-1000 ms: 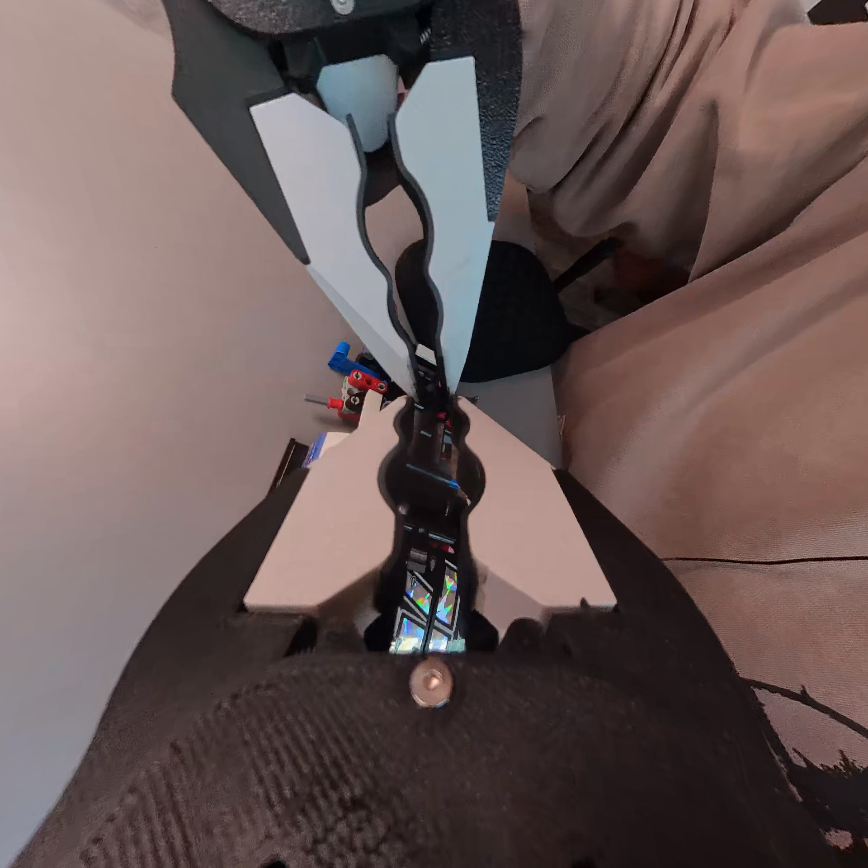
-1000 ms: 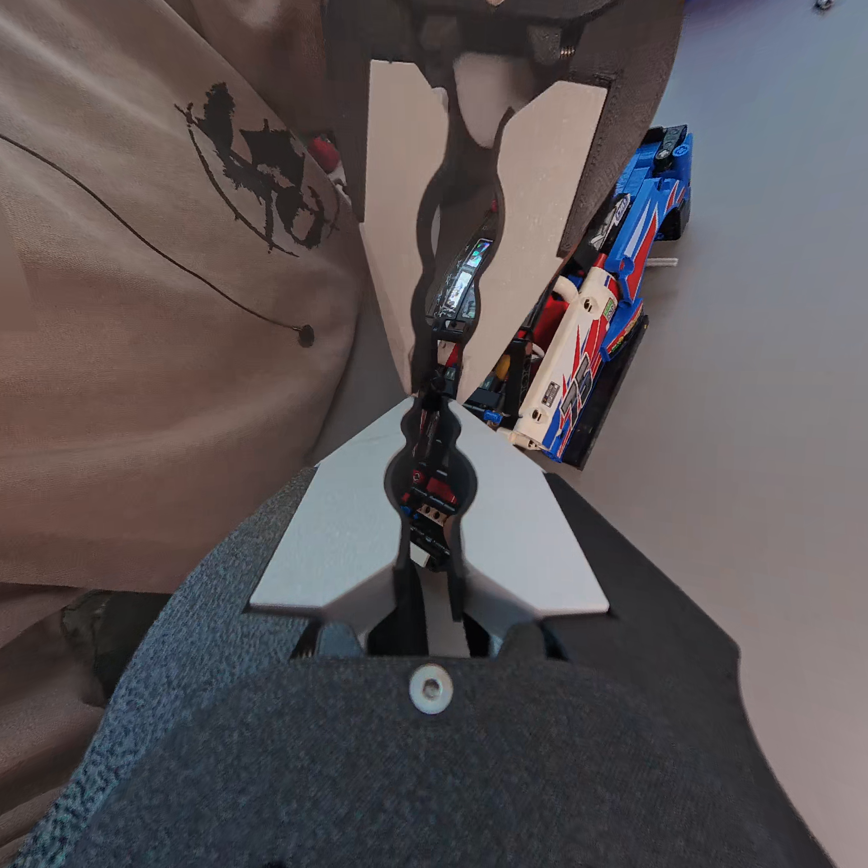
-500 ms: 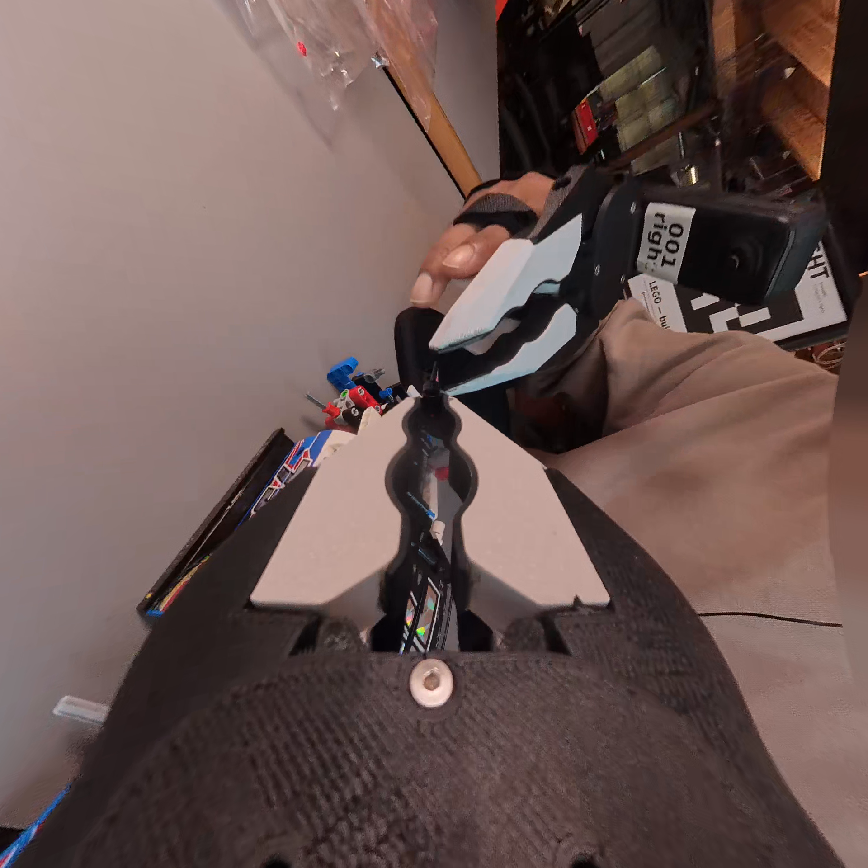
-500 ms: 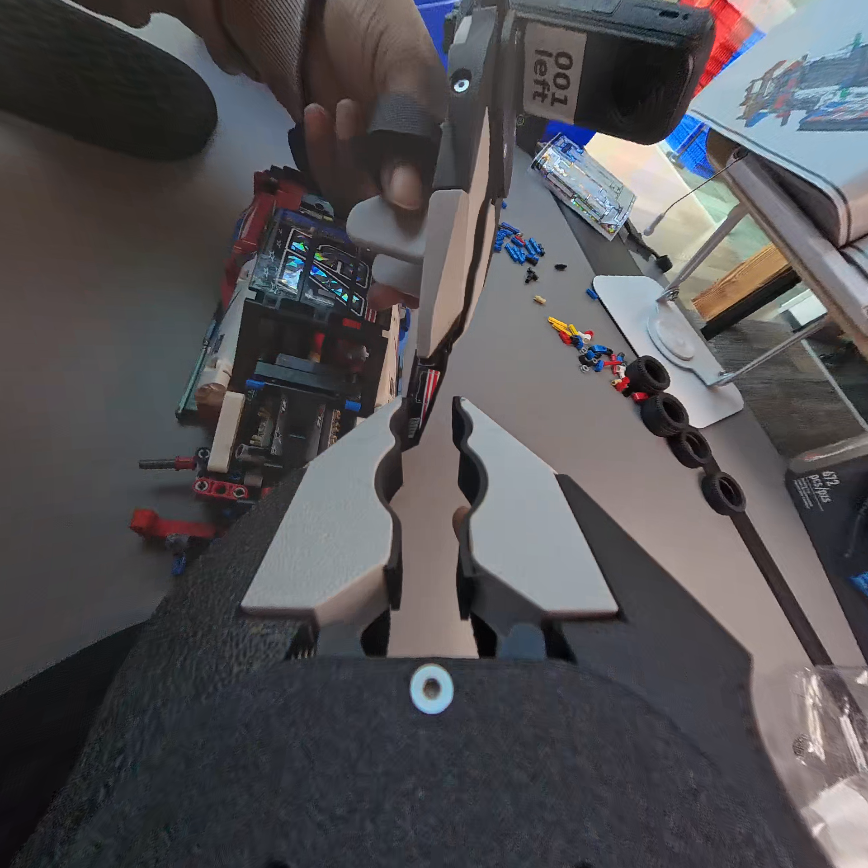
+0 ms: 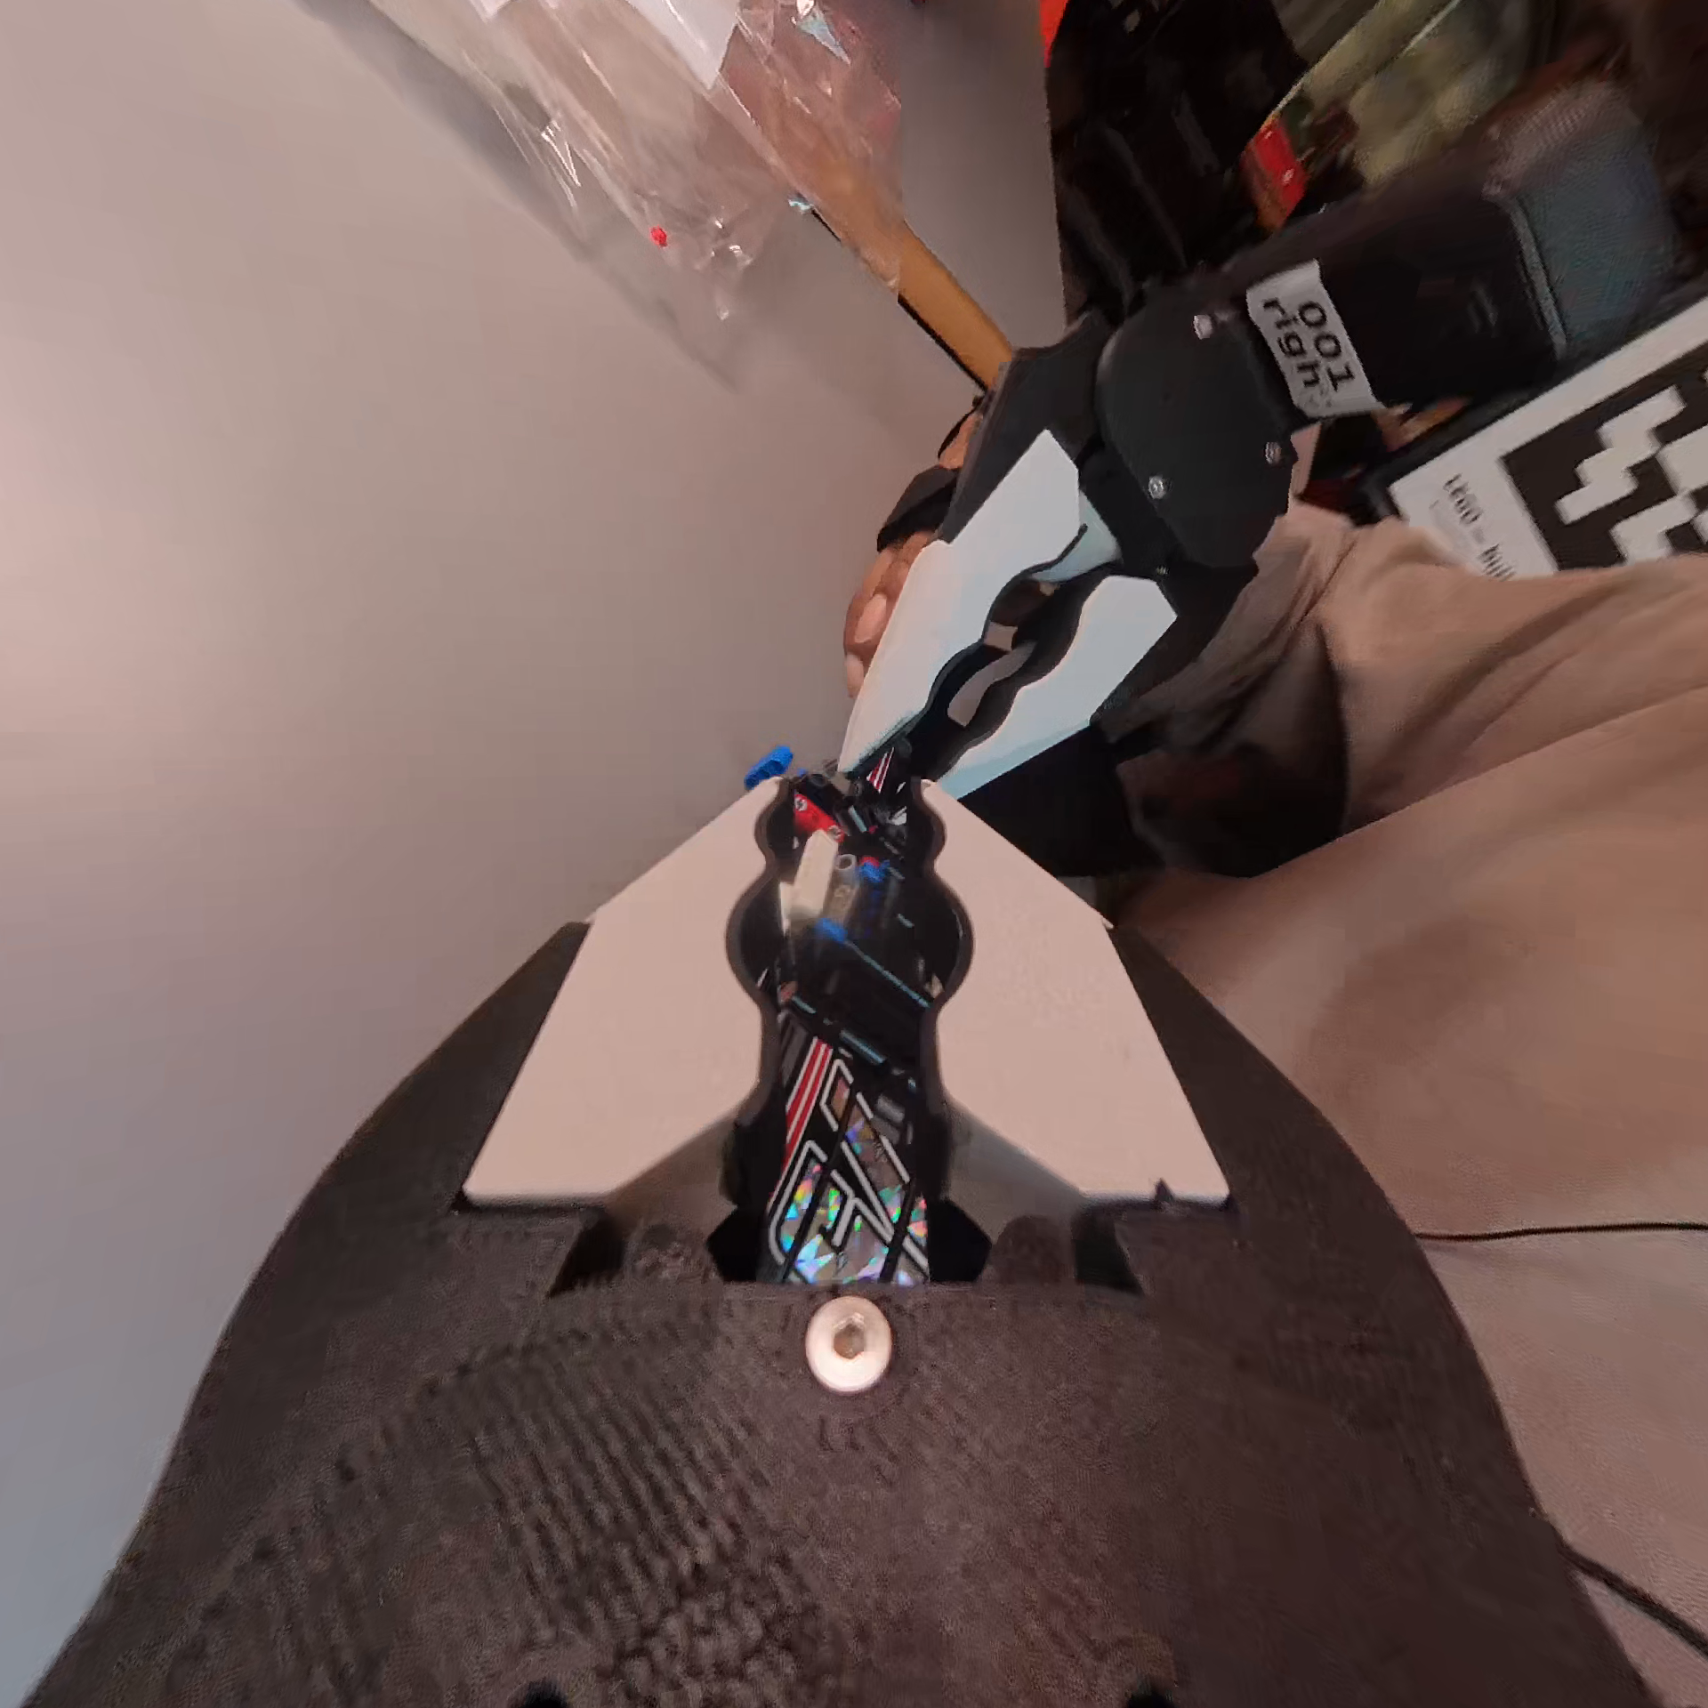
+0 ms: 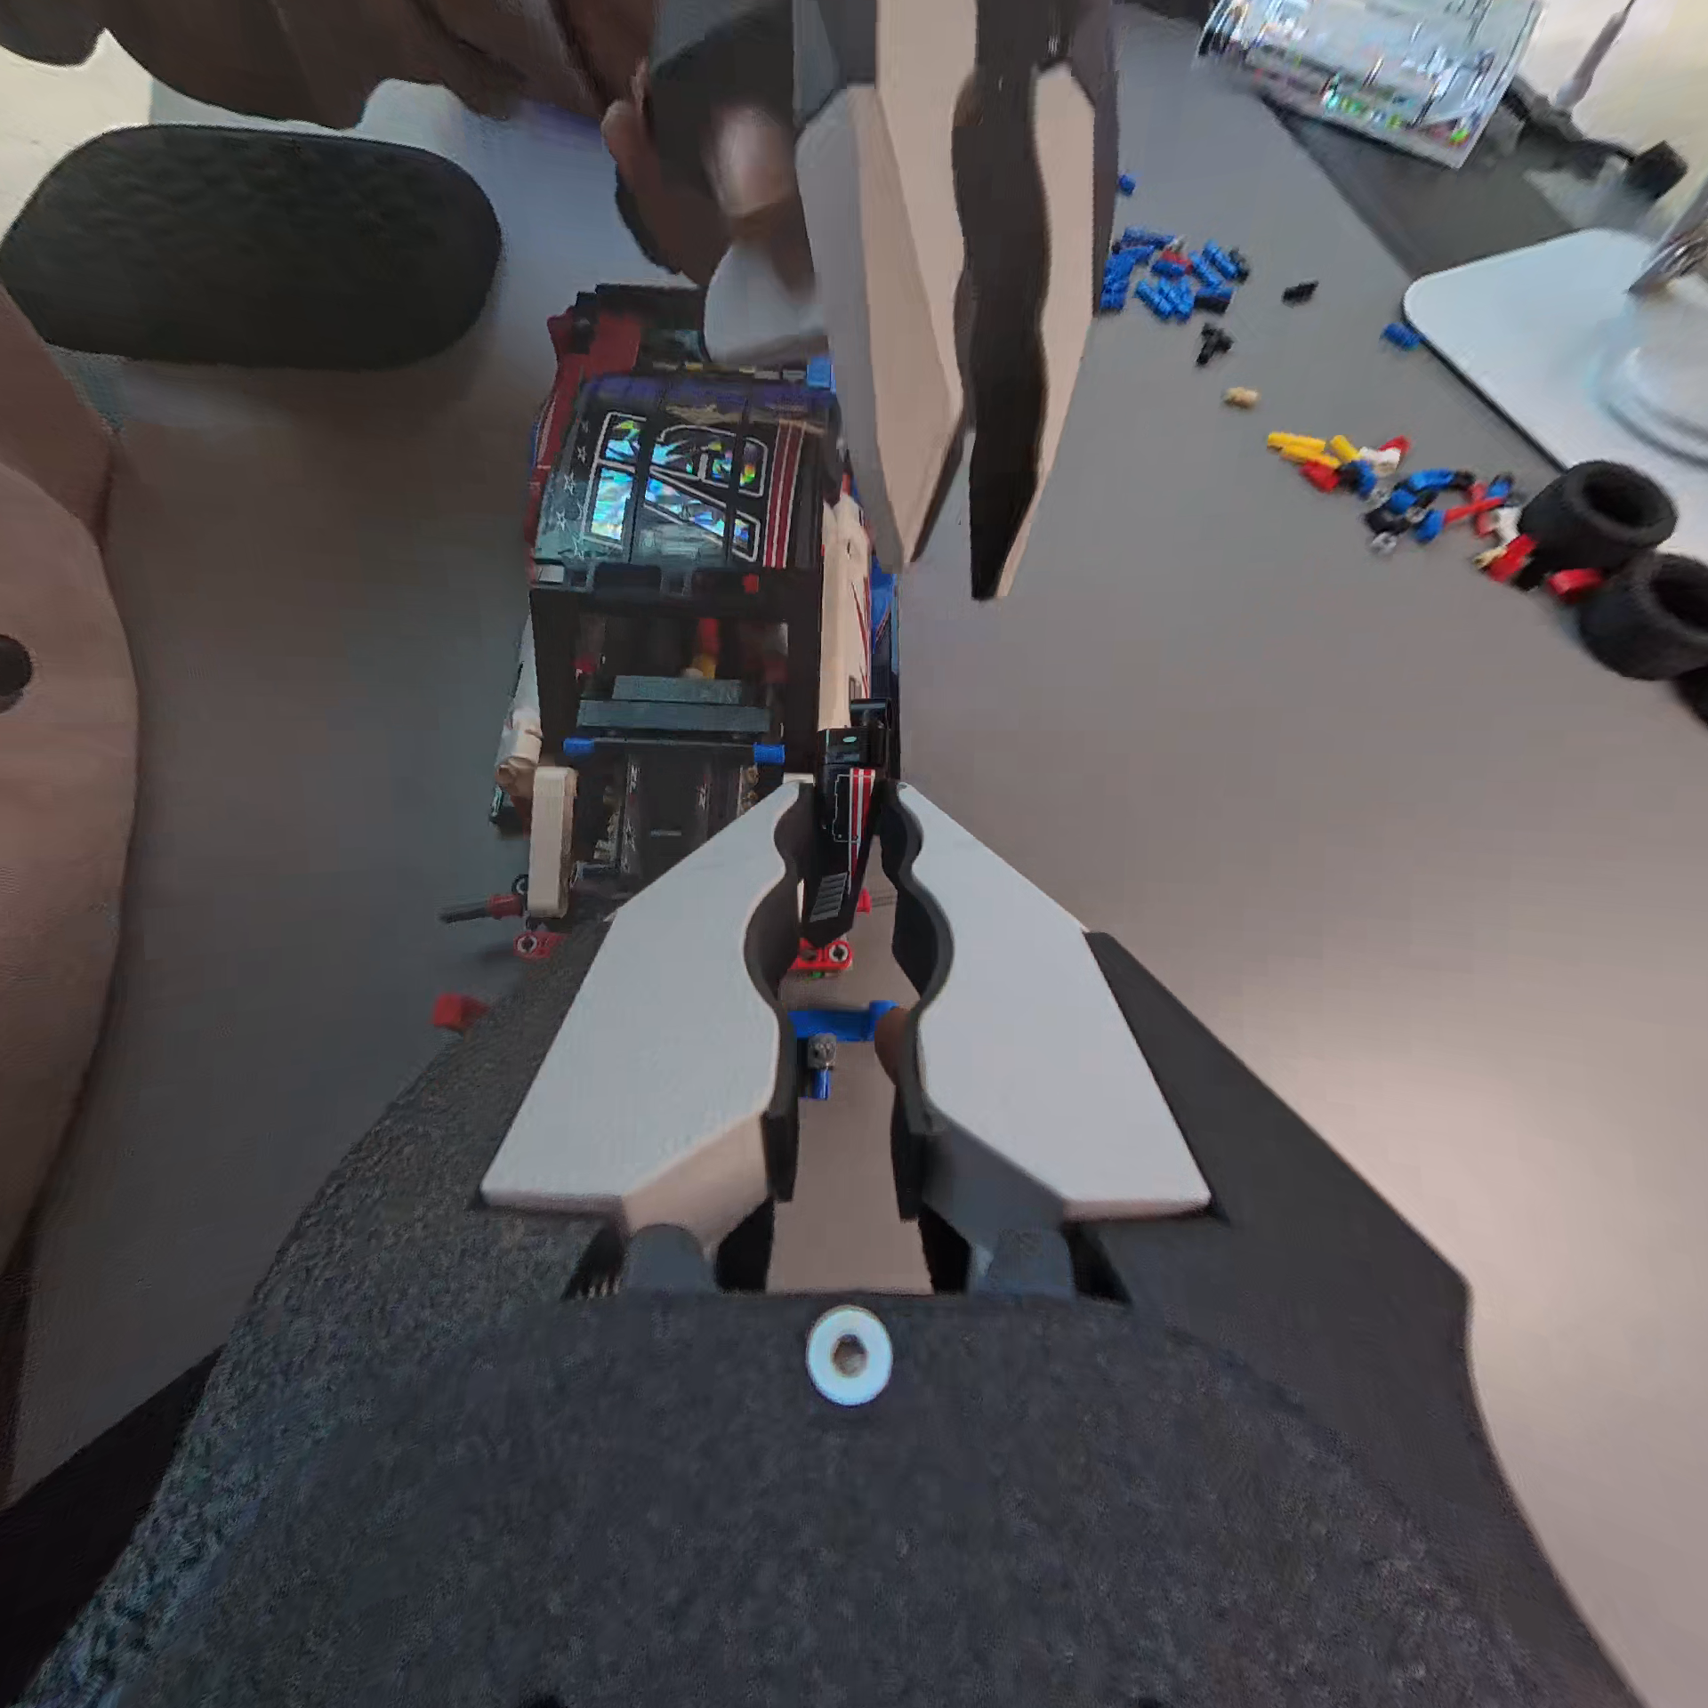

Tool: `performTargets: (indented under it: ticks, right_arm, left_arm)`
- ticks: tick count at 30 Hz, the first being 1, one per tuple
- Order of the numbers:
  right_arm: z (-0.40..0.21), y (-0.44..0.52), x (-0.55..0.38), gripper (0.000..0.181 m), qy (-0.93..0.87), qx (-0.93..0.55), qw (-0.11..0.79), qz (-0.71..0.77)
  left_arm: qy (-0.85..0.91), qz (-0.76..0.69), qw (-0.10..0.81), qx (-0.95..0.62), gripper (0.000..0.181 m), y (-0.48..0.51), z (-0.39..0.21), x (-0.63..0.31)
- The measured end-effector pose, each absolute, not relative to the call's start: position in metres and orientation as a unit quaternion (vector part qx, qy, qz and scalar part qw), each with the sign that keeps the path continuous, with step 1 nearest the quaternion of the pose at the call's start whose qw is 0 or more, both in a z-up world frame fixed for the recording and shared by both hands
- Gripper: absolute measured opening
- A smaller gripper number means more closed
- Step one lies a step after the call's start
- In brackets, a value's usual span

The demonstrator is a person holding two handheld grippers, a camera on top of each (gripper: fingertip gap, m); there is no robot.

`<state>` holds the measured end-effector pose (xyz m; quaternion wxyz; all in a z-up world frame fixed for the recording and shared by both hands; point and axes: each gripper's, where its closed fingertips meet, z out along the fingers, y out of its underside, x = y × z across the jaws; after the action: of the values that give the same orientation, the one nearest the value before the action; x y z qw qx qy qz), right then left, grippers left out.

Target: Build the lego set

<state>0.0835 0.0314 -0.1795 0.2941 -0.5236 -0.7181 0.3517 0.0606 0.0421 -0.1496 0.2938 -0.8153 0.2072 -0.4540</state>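
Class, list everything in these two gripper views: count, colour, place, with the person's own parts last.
lego car: one, black, red, white, blue; table centre-left.
tyres: at least two, black; right edge.
loose pieces: two scatters, blue and mixed; right of car.
plastic bag: one, clear; far end.
stand base: one, white; right.
pad: one, black; left.
table: one, grey.
left hand-held gripper: open, above car.
right hand-held gripper: open, at car's near end.
hand: one, behind left gripper.
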Motion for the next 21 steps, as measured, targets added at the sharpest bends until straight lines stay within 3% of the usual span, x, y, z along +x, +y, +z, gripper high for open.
performTargets:
  ticks: [9,15,21]
  right_arm:
    - [-0.211,0.014,0.086,0.012,-0.748,-0.533,0.177,0.353]
    - [-0.210,0.014,0.083,0.012,-0.754,-0.528,0.166,0.355]
    - [-0.212,0.013,0.081,0.012,-0.756,-0.524,0.165,0.356]
  left_arm:
    - [0.453,-0.301,0.222,-0.809,0.026,0.021,-0.187,0.061]
    - [0.562,-0.261,0.174,-0.765,0.039,0.005,-0.201,0.068]
    - [0.576,-0.255,0.172,-0.758,0.030,0.006,-0.205,0.072]
